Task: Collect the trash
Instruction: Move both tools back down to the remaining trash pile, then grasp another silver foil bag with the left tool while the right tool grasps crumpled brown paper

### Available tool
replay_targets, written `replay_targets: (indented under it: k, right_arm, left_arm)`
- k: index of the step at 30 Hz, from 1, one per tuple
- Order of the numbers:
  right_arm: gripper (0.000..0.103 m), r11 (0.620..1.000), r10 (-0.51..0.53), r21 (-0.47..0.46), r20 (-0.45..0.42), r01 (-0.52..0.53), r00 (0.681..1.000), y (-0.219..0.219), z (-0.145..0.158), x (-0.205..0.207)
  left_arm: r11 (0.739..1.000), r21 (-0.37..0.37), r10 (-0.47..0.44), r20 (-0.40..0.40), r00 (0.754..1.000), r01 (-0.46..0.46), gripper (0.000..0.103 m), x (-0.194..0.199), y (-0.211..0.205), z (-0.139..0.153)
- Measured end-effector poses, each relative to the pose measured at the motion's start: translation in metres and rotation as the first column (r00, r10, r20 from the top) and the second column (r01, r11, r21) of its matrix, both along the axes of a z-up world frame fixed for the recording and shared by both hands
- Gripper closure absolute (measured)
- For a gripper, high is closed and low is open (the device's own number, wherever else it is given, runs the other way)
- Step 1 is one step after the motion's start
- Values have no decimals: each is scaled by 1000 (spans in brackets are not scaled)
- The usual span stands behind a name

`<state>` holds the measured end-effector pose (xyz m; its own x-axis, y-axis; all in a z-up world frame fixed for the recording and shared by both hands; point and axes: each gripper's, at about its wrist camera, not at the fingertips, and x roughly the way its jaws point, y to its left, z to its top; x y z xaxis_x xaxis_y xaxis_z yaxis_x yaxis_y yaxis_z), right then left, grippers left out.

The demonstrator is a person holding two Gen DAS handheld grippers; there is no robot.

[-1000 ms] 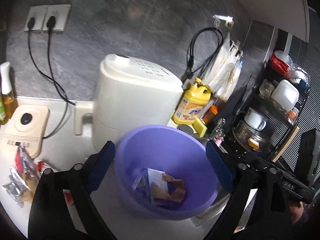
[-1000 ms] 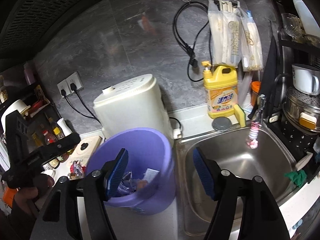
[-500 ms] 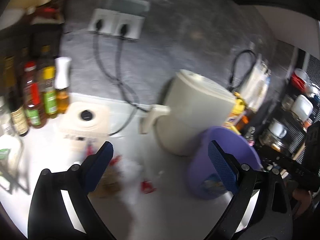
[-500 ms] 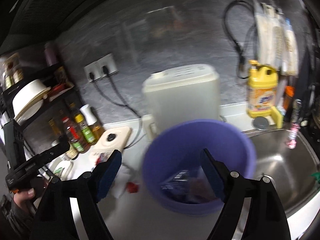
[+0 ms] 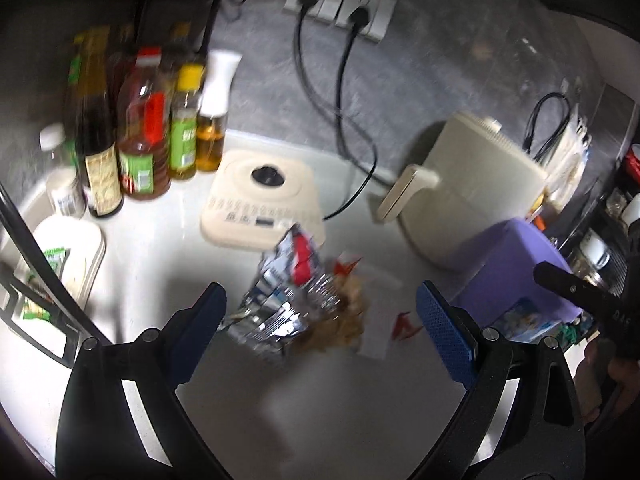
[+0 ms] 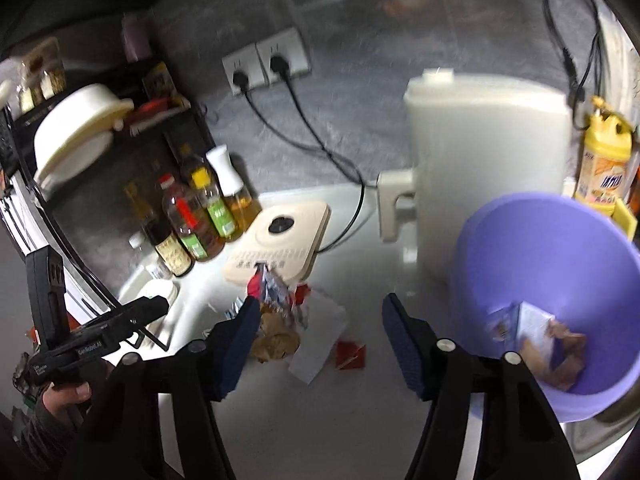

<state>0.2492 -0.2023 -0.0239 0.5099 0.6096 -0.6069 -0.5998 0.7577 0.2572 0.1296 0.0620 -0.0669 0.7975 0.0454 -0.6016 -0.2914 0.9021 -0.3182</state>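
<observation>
A pile of trash lies on the white counter: silver foil wrappers, a brown crumpled piece, a white paper and a small red scrap. The pile also shows in the right wrist view, with the red scrap beside it. A purple bin with some trash inside stands to the right; it shows in the left wrist view too. My left gripper is open above the pile. My right gripper is open and empty over the pile.
A cream air fryer stands behind the bin. A flat cream appliance lies behind the pile, with plugged cords. Several oil and sauce bottles stand at the back left. A yellow detergent bottle stands at the far right.
Both grippers have swung left from the purple bin to the trash pile on the counter. The bin now sits at the right of both views. Both grippers stay open.
</observation>
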Motion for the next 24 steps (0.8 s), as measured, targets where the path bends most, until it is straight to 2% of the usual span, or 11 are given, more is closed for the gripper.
replay_targets:
  k: [8,15,21,23,24]
  right_arm:
    - [48,998,13,-66,-70,-17,997,33,-33,5]
    - [48,993,-9,-115,-97,-2,995,47,-53,5]
    - [48,990,-32,-141,-106,17,994,54,-61,6]
    - [48,990,-33,-143,-112,16,993,58,-64,6]
    - [48,989,-29,-145,-112,13,993,61,-64,7]
  left_arm:
    - [999,-13,-38,-71,997,37,9,19,19,-38]
    - [995,-29,-99,-84,992,97,11,42,22,-60]
    - [988,-36,-150,-97,984,147,25,58,20,-73]
    - [985,-41,-170,-127,977,166,30,65,18,-83]
    - [984,-44,-175,-140,975,170,41,67,18,-87]
